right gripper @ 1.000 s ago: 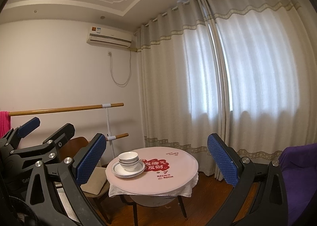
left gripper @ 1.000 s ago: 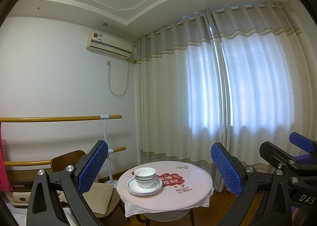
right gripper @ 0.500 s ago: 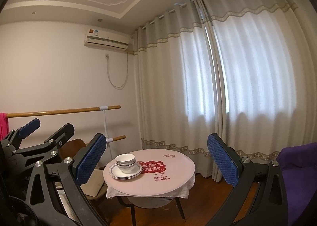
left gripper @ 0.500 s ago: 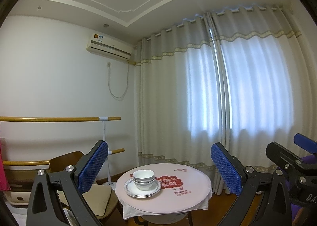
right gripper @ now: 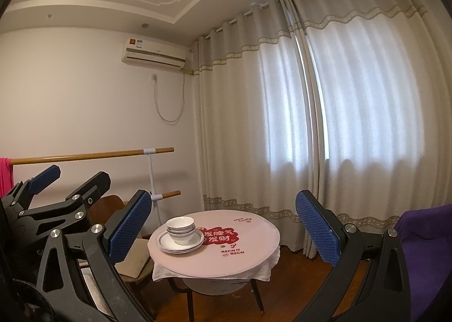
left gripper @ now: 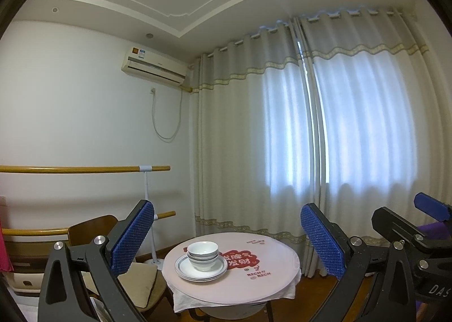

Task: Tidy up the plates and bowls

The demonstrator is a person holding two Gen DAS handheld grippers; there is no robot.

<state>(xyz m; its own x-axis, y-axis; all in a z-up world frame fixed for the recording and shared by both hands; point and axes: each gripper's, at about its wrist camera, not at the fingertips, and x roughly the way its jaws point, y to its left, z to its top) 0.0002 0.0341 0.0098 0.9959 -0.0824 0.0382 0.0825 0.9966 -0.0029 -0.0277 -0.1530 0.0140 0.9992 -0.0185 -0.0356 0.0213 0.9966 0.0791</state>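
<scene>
A small round table (left gripper: 271,279) stands by the curtains, topped with a pink cover printed in red. On its left side sits a stack of plates (left gripper: 201,269), with nested bowls (left gripper: 202,254) resting on them.

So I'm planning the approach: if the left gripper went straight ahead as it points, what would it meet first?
Probably the curtain across the room. The left gripper aims above the table and bowls, though depth is unclear.

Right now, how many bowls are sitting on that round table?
3, as far as the rims show: the bowls are nested in one stack on the plates, on the left side of the table. Another could be hidden inside.
</scene>
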